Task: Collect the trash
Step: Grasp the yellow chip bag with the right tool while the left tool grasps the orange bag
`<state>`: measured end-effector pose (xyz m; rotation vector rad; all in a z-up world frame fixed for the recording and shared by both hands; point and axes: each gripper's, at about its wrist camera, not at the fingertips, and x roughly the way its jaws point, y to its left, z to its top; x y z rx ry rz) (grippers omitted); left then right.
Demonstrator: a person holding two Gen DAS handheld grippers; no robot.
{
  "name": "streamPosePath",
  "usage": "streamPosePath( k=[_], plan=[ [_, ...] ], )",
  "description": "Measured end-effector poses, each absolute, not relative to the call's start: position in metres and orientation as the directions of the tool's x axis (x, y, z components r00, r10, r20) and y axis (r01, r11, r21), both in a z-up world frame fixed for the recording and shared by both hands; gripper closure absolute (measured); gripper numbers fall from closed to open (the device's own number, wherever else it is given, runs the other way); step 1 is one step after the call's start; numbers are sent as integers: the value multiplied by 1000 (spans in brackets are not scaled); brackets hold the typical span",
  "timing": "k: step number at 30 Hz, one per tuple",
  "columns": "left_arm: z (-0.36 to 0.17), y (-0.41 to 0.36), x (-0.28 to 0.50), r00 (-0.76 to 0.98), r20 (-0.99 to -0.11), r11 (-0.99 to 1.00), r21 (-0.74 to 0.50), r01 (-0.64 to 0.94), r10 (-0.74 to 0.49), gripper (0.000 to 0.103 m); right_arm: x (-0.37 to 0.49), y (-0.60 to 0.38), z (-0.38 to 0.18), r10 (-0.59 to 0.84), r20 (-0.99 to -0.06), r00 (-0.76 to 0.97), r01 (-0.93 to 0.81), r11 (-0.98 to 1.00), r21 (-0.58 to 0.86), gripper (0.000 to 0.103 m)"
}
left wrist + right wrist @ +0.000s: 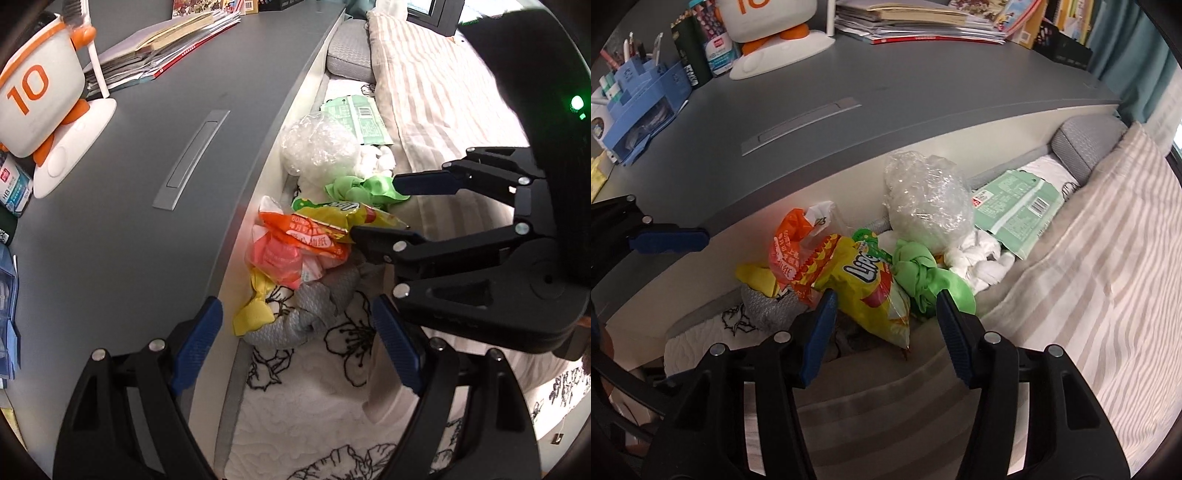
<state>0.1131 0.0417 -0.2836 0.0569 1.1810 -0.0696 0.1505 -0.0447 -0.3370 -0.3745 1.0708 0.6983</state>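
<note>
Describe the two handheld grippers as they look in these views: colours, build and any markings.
Both match. The left gripper and right gripper have matte black angular linkage arms joined by round silver rivets, ending in flat blue pads with a fine ribbed texture. The left wrist view shows the right one's bulky black body with a lit green lamp. No cables, sleeves or lettering show.

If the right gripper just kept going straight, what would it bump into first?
Most likely the yellow chip bag: it lies right between the right gripper's open jaws, with the green cloth just beside. Depth is hard to judge, so the bedding under the bag might touch too.
</note>
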Motion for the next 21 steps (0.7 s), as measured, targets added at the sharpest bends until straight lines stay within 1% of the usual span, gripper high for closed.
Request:
streamPosePath(
  k=[5, 10, 11, 12, 13, 17, 21],
  plan=[
    [-285, 40, 109, 358, -933, 998, -20, 56, -39, 20, 146, -45, -336, 350, -895, 276, -725, 687, 46, 49],
    [-289, 39, 99, 344, -938, 1000, -23, 15, -27, 20, 146, -40, -342, 343, -902, 262, -763, 646, 24, 50],
    [-289, 40, 97, 345, -938, 1000, -24, 3, -24, 20, 147, -38, -343, 346, -901, 261, -768, 640, 24, 59],
    [-290, 40, 97, 346, -938, 1000, -25, -8, -21, 20, 149, -37, -343, 351, -902, 253, -774, 633, 29, 75],
    [-289, 42, 96, 347, -938, 999, -29, -27, -17, 20, 152, -36, -343, 352, -903, 247, -778, 628, 32, 79],
    [-289, 43, 101, 356, -935, 996, -33, -86, 0, 20, 157, -38, -336, 377, -893, 246, -793, 609, 38, 82],
    [-285, 41, 113, 379, -925, 991, -41, -128, 11, 20, 161, -45, -321, 401, -880, 254, -804, 594, 39, 83]
  ],
)
